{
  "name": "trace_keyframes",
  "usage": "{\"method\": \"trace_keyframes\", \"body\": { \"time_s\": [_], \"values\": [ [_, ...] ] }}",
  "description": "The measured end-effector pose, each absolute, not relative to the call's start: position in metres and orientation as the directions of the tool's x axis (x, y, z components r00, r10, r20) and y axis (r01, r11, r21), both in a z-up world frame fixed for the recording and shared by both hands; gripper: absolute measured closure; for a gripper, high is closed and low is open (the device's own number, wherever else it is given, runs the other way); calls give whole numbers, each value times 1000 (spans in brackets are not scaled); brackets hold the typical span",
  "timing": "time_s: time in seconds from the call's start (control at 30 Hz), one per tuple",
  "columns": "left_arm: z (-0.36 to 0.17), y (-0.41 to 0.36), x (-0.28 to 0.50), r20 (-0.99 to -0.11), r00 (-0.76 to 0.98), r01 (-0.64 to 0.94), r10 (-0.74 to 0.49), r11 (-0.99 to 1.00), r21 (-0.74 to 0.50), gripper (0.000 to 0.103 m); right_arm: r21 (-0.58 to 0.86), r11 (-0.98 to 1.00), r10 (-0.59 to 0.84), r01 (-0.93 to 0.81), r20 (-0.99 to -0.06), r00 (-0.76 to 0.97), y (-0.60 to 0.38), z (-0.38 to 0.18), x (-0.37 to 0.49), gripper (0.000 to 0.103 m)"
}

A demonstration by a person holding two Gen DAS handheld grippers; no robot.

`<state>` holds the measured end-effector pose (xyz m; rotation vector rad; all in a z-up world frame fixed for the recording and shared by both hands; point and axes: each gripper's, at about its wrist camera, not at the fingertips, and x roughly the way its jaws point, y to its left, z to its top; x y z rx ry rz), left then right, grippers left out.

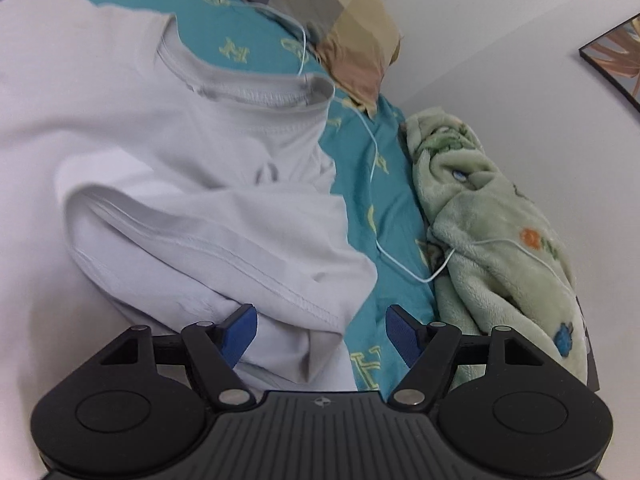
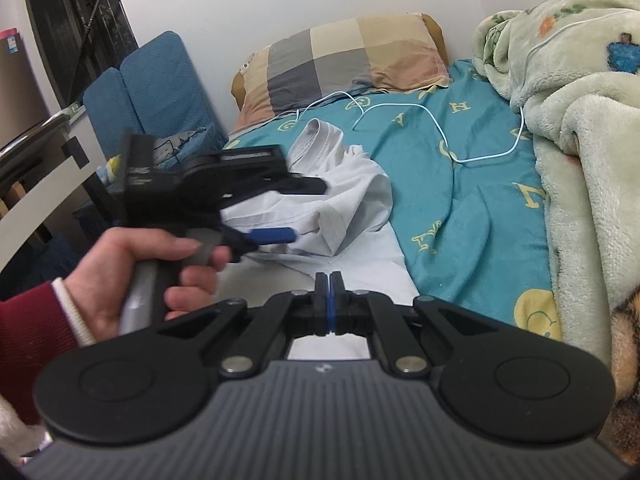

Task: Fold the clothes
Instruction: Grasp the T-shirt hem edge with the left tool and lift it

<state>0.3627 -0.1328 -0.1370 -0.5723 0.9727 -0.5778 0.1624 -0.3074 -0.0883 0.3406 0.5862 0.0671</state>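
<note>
1. The white shirt (image 1: pixel 180 184) lies crumpled on the bed (image 2: pixel 472 216), its collar toward the pillow (image 2: pixel 344 56).
2. The left gripper (image 1: pixel 320 330) is spread wide over a sleeve hem, holding nothing.
3. The right gripper (image 2: pixel 330 304) is pressed together; whether it pinches cloth, I cannot tell.
4. I judge the step is flattening the shirt; next the left gripper must close on the hem.
5. A white cable (image 2: pixel 440 128) crosses the teal sheet, and a green blanket (image 2: pixel 580 120) lies beside the wall.

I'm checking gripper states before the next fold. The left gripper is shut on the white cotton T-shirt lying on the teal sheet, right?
Not quite. In the left wrist view the left gripper is open, jaws spread around the white cotton T-shirt on the teal sheet.
</note>
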Motion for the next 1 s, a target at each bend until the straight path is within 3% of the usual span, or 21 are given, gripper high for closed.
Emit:
{"method": "trace_keyframes", "body": {
  "time_s": [0.03,0.07,0.1,0.13,0.17,0.3,0.57,0.7,0.73,0.83,1.0],
  "values": [
    [-137,-135,364,-585,453,187,-673,713,-676,38,333,942,158,34,-532,832,-307,-89,163,100],
    [-137,-137,366,-582,464,181,-668,715,-675,54,332,943,157,35,-533,831,-307,-89,162,100],
    [-137,-140,367,-579,475,176,-662,717,-675,82,332,942,156,37,-534,831,-308,-90,162,100],
    [-137,-142,369,-576,487,171,-657,718,-674,96,333,942,155,38,-535,831,-308,-90,162,100],
    [-136,-144,370,-573,498,165,-651,720,-674,97,333,942,154,41,-536,830,-308,-90,161,100],
    [-105,-136,382,-495,607,189,-622,718,-670,98,341,939,154,49,-543,825,-307,-92,159,100],
    [-82,-116,456,-540,745,55,-392,842,-536,98,357,933,170,44,-545,821,-307,-95,163,100],
    [-121,-117,475,-636,693,5,-340,884,-467,96,358,933,177,39,-551,816,-307,-99,166,100],
    [-130,-115,476,-647,680,-3,-345,881,-473,94,356,934,177,39,-552,815,-307,-100,168,100],
    [-134,-102,466,-645,669,-6,-369,865,-501,72,358,933,173,44,-552,816,-309,-102,171,100],
    [-100,-80,419,-620,670,51,-408,859,-509,58,375,926,169,53,-533,829,-317,-98,170,100]
  ]
}}
